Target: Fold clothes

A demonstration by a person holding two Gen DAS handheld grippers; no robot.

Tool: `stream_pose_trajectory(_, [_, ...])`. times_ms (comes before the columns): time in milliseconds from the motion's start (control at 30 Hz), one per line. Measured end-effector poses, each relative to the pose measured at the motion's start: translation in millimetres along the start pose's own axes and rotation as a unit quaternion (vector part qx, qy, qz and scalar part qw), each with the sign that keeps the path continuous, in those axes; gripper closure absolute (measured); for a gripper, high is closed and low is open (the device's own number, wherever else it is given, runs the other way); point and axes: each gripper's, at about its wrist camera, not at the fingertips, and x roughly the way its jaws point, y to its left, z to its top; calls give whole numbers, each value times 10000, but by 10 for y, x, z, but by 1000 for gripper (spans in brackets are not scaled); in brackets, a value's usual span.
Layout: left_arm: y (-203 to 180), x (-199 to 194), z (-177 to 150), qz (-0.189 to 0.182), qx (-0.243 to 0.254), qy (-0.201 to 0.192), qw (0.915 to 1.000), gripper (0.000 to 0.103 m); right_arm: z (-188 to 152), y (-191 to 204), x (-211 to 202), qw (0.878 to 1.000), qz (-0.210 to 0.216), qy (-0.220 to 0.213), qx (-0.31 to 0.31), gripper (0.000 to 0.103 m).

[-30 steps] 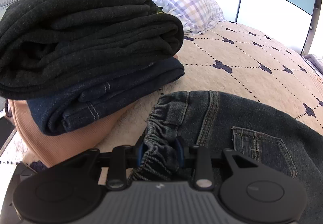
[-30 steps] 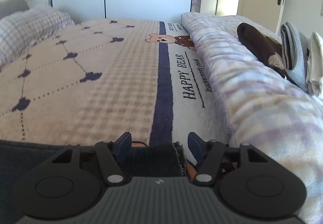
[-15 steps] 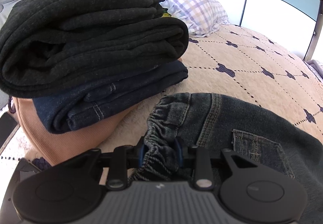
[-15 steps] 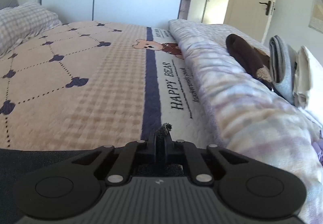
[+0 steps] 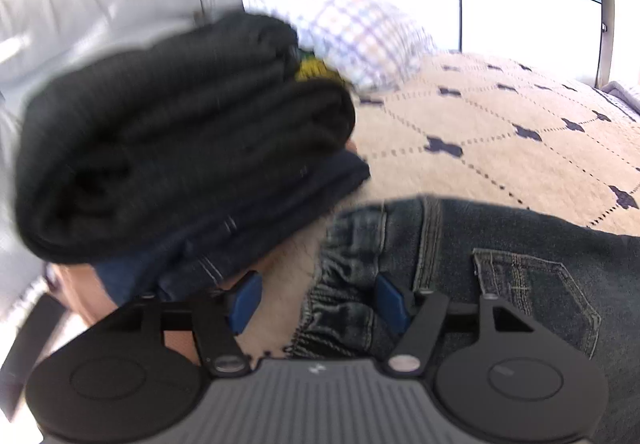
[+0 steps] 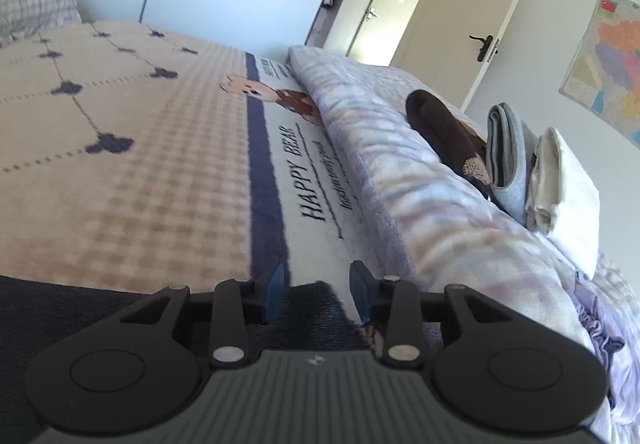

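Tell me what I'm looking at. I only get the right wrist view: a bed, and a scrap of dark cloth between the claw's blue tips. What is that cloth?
Observer: It is a pair of jeans. The left wrist view shows the gathered waistband and a back pocket.
Operator: Is the other claw gripping them?
Observer: No. The left claw is open, and the waistband lies loose between its tips.
Operator: Is anything lying next to the jeans on that side?
Observer: Yes, a folded stack: a black garment on top of folded dark blue denim.
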Motion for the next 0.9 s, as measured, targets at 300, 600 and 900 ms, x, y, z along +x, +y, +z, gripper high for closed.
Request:
stream_pose_trajectory(300, [-54,-34,105,-596,-562,-347,9960,39,56,1417,-1091,9460,3099,-446,-835,58])
stream_pose_trajectory(600, [-236,328,27,-583,-679,-51,9960,66,90,3418,-1321,8944,4193,291,-1529,60])
stream_pose_trajectory(900, [327,131,-118,-656,-1387,149,9880,55,105,3195,-1439,9103,4043,471,-758,56])
